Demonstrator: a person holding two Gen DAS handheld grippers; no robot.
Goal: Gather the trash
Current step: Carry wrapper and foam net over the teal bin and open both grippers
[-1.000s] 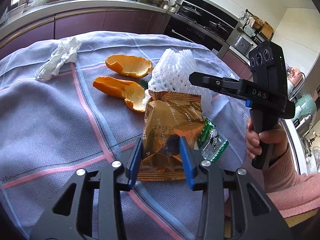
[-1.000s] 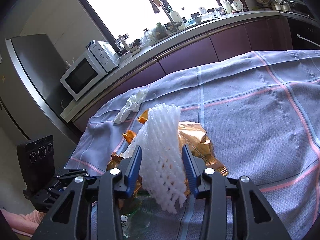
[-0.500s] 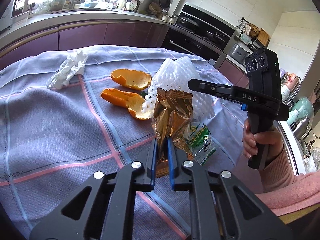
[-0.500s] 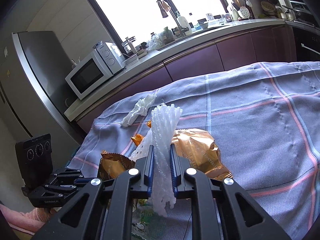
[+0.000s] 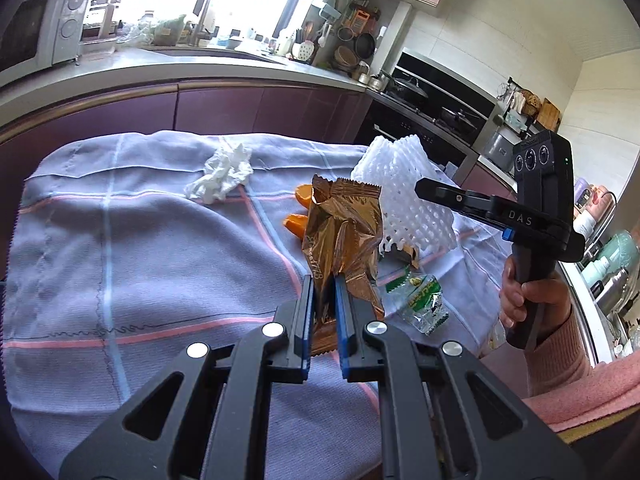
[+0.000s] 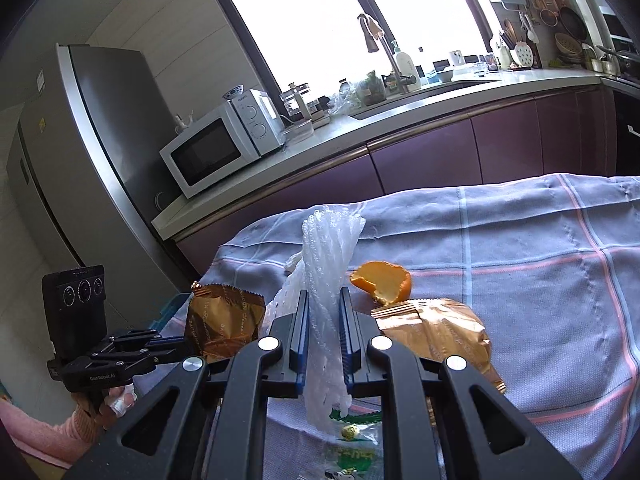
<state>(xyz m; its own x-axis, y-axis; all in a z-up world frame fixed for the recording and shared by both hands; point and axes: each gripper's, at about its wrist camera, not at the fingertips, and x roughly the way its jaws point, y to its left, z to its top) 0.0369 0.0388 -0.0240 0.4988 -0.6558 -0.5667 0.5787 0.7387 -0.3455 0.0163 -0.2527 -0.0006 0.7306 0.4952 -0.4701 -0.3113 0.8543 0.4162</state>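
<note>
Both tilted down over the tablecloth (image 5: 120, 240): left gripper (image 5: 322, 300) pinches crinkled gold foil wrapper (image 5: 344, 232), right gripper (image 6: 324, 332) clamps white foam mesh sleeve (image 6: 326, 264), squashed flat.

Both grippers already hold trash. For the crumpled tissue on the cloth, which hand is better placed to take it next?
Probably the left. In its view the tissue lies up and left of the left gripper. The foam net in the right gripper mostly hides it. Both jaws are full, so one must unload first.
</note>
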